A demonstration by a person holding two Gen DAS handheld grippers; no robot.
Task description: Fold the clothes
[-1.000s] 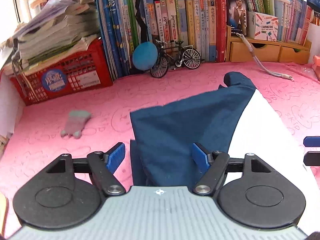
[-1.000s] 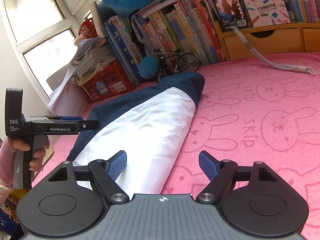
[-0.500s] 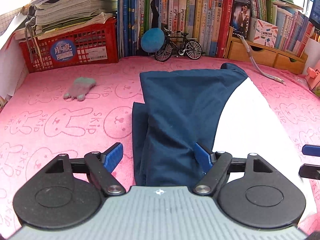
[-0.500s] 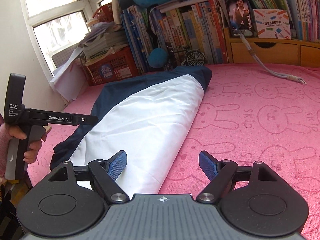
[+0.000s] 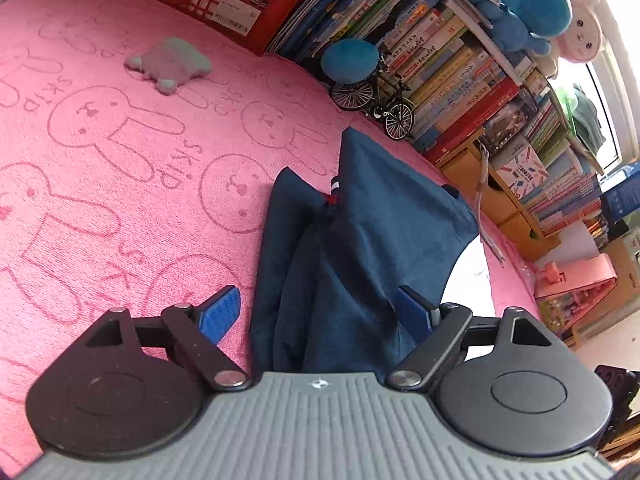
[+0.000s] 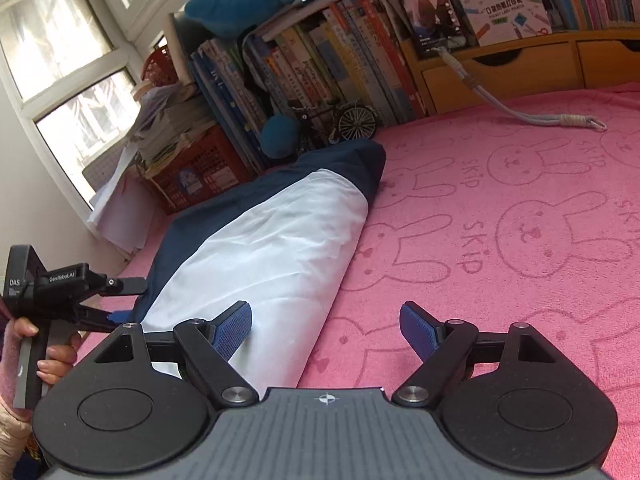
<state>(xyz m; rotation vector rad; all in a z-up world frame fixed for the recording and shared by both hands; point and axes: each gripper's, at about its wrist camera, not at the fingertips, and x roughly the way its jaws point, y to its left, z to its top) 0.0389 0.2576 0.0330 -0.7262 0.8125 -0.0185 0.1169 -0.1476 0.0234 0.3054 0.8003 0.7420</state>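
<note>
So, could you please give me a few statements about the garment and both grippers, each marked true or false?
1. The left gripper is open, with navy fabric between its fingers. True.
2. The garment is entirely navy. False: a large white panel shows.
3. The right gripper is shut on the garment. False: it is open, at the white edge.
4. The garment lies on a pink bunny-print blanket. True.
5. The grey plush toy sits on the garment. False: it lies apart.

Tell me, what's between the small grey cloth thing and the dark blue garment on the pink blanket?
Only bare pink blanket with its bunny print separates the grey cloth thing from the dark blue garment. The left wrist view shows it.
</note>
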